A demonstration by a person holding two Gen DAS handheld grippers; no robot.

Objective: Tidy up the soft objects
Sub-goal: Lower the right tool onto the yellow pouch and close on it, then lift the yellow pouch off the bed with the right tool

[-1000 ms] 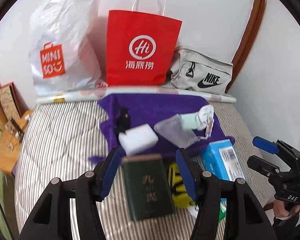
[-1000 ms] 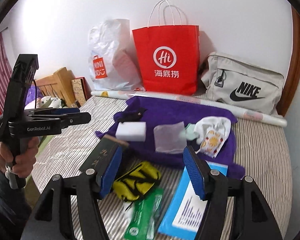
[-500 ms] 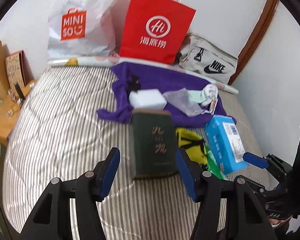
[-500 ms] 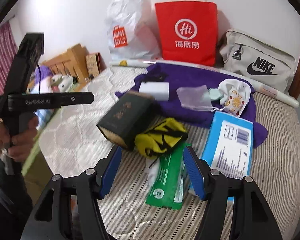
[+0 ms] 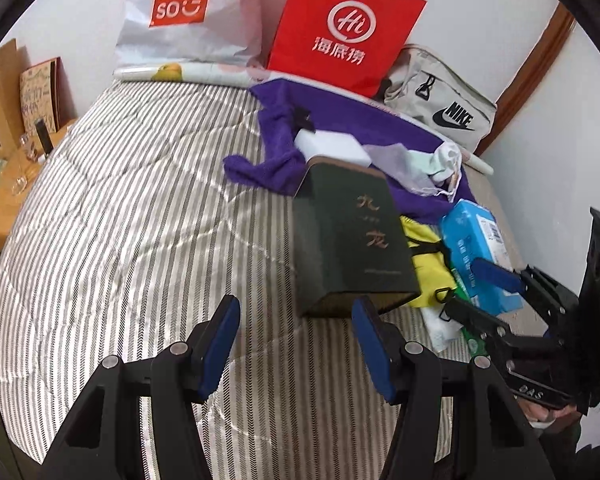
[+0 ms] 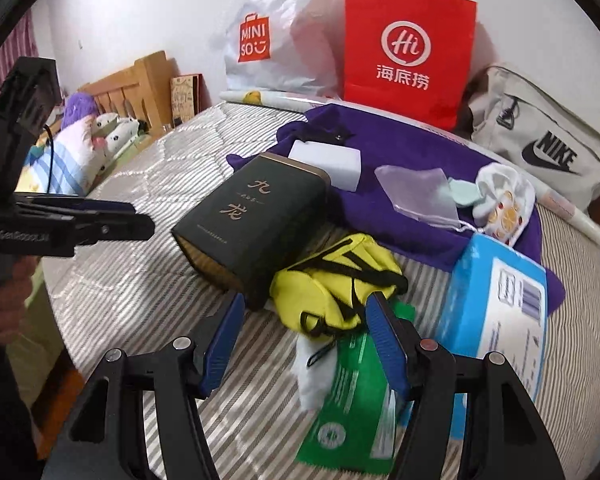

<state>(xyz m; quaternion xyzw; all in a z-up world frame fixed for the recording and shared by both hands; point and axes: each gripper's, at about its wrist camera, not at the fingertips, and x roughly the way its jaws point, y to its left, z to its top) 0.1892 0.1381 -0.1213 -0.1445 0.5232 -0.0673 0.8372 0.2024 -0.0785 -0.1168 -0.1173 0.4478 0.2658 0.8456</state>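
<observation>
Two hand-held grippers, both spread wide and holding nothing.

- Left hand-held gripper (image 5: 296, 336): blue pads apart, hovering over the striped bed (image 5: 132, 216); the near end of the dark green box (image 5: 348, 236) sits just beyond its right finger, not touching.
- Right hand-held gripper (image 6: 306, 336): jaws apart, poised just short of the yellow pouch (image 6: 332, 284); contact with the pouch cannot be told.
- Dark green box (image 6: 252, 216): lying flat on the bed, gold characters up, one edge against the yellow pouch.
- Yellow pouch: crumpled, black straps across it, between the box and the blue packet (image 6: 496, 300).
- Green packet (image 6: 352, 404): flat on the bed, under the right gripper's right finger, partly beneath the pouch.
- Purple cloth (image 6: 400, 152): spread behind the box, carrying a white sponge block (image 6: 328, 162), a sheer drawstring pouch (image 6: 420, 192) and a white printed pouch (image 6: 500, 196).
- Red paper bag (image 6: 408, 48), white plastic bag (image 6: 276, 32) and grey sling bag (image 6: 540, 144): lined along the wall at the far edge of the bed.
</observation>
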